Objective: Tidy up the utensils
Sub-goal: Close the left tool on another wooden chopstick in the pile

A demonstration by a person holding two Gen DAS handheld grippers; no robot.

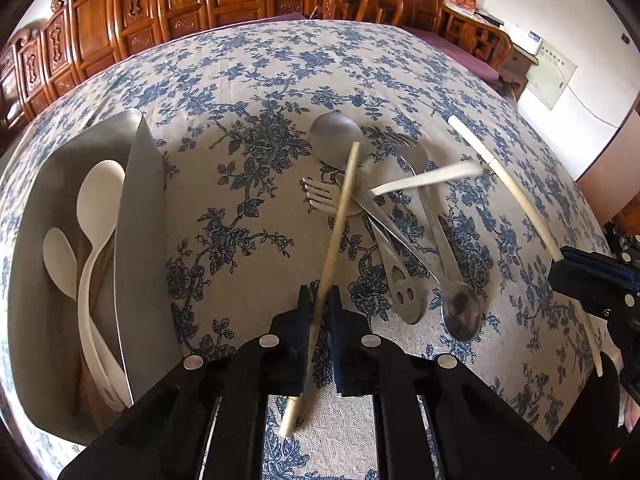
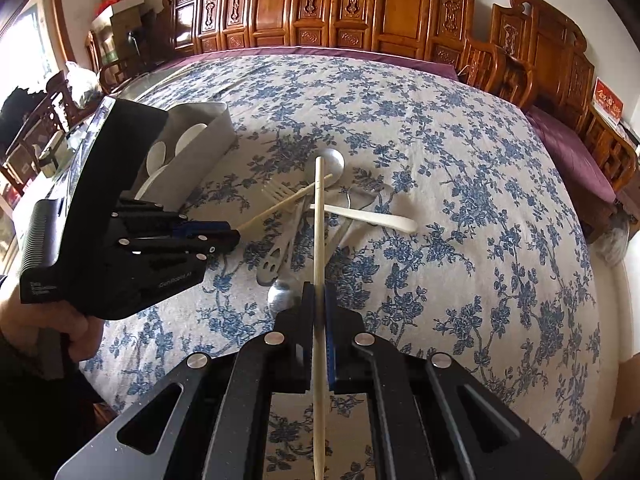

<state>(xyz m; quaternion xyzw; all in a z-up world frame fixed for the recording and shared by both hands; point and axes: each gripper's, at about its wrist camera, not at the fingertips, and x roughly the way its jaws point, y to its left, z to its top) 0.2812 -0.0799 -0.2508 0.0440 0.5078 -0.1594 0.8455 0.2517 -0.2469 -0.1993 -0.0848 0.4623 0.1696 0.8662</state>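
My left gripper (image 1: pixel 319 296) is shut on a pale chopstick (image 1: pixel 340 216) that slants up over the utensil pile. My right gripper (image 2: pixel 319 294) is shut on a second chopstick (image 2: pixel 319 220), held above the pile; it also shows in the left wrist view (image 1: pixel 516 196). The pile holds a steel ladle spoon (image 1: pixel 334 134), a steel spoon (image 1: pixel 460 312), a slotted steel handle (image 1: pixel 404 288), a cream fork (image 1: pixel 320 194), a steel fork (image 1: pixel 412 148) and a cream handle (image 1: pixel 428 180). A metal tray (image 1: pixel 140 208) at the left holds white spoons (image 1: pixel 96 200).
The table (image 1: pixel 280 80) carries a blue floral cloth. Carved wooden cabinets (image 2: pixel 360 8) and chairs (image 2: pixel 520 64) stand behind it. The left gripper body (image 2: pixel 112 232) and the hand holding it fill the left of the right wrist view.
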